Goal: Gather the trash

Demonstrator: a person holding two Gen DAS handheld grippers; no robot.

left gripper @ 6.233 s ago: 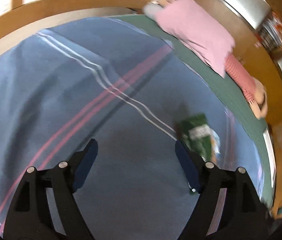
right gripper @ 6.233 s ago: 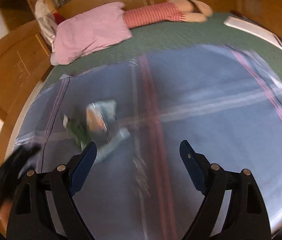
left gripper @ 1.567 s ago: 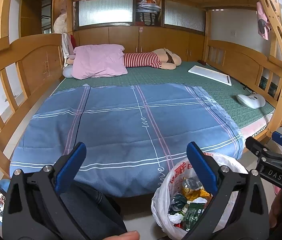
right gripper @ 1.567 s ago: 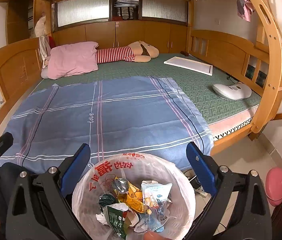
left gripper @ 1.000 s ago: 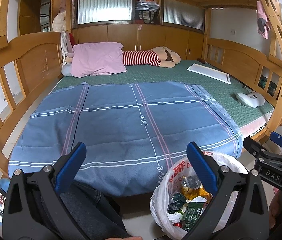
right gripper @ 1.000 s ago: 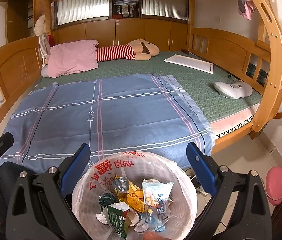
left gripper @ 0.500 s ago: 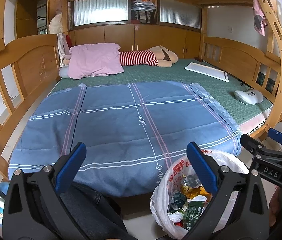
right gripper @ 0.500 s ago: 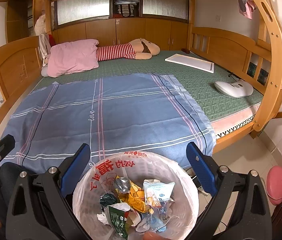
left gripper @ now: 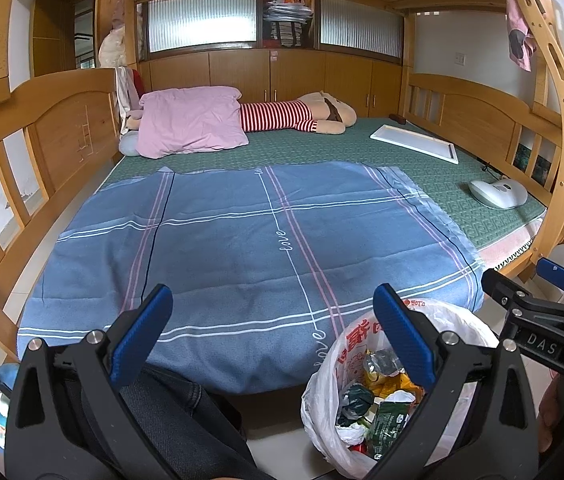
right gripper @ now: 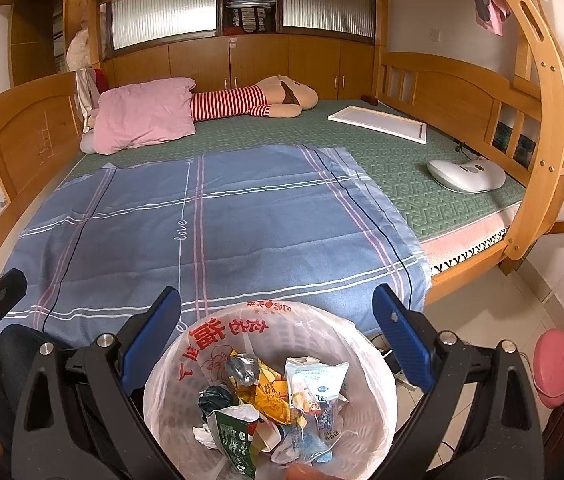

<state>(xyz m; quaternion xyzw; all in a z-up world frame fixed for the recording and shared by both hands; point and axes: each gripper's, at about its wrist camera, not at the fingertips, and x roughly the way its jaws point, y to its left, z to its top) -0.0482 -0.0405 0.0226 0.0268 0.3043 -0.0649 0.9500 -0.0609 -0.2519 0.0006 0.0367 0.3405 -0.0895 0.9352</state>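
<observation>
A white bin with a printed plastic liner [right gripper: 217, 330] stands on the floor at the foot of the bed, holding several wrappers [right gripper: 277, 400]. My right gripper [right gripper: 277, 332] is open and empty, held right above the bin. My left gripper [left gripper: 271, 328] is open and empty, held over the near edge of the blue plaid blanket [left gripper: 241, 240]; the bin [left gripper: 346, 344] is at its lower right. The right gripper [left gripper: 538, 292] also shows at the right edge of the left wrist view. No trash shows on the blanket.
A pink pillow [left gripper: 189, 124], a striped plush toy [left gripper: 294, 116], a white board [left gripper: 414, 142] and a white device [left gripper: 498, 194] lie on the green mattress. Wooden rails [left gripper: 61, 128] flank the bed. A pink stool [right gripper: 558, 364] stands on the floor at the right. A jeans-clad leg [left gripper: 169, 412] is below my left gripper.
Over the last second both grippers stay open and nearly still by the bin. Six seconds ago they were low over the blanket near wrappers; now both are pulled back at the bed's foot.
</observation>
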